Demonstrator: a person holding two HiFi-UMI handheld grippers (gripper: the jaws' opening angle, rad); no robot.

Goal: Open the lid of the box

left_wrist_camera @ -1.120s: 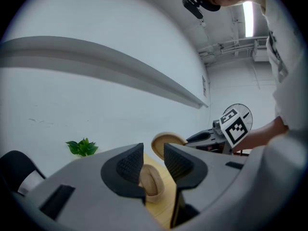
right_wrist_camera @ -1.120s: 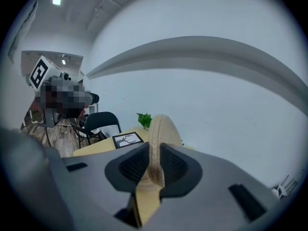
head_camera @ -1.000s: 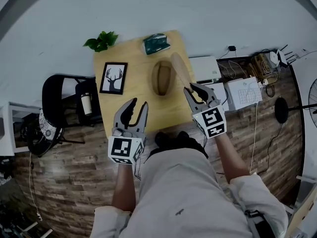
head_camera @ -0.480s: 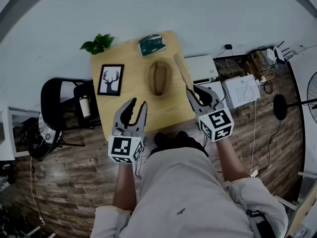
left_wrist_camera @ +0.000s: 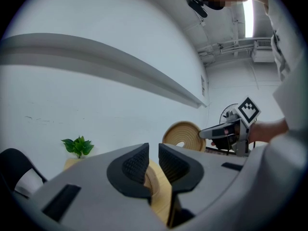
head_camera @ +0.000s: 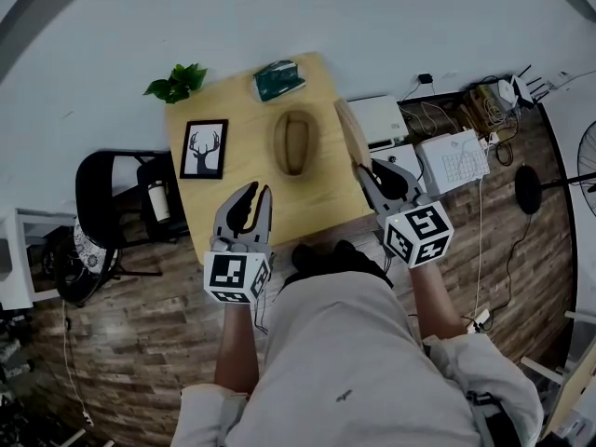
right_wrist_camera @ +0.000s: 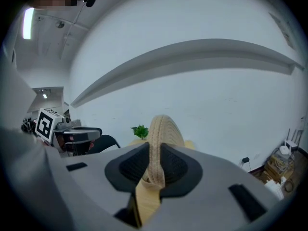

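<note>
Task state: lid (head_camera: 350, 130) is off the box (head_camera: 293, 142). The right hand-held gripper (head_camera: 372, 169) is clamped on the lid's near edge and holds it in the air, on edge, above the right side of the tabletop (head_camera: 317, 208). The box sits open mid-tabletop, oval, inside showing, well apart from the lid.

Left hand-held gripper (head_camera: 258, 194) is over the near part of the tabletop, short of the box. Its jaws have just been closing and now stand a narrow gap apart, pads on nothing, nothing held.

Judgement: the opening itself looks done. What may be left is setting the lid down somewhere, likely on bare tabletop beside the box.

View differences:
- Head view alone gives the layout: box, plant (head_camera: 175, 80) at the far left corner, framed deer picture (head_camera: 205, 148) to the left of the box.
- Left gripper view alone shows the lid face-on, a round coiled woven disc. The head view shows only a thin sliver of it.
- Right gripper view alone shows the grip close up: woven rim pinched between both pads. The box is not visible there.
</note>
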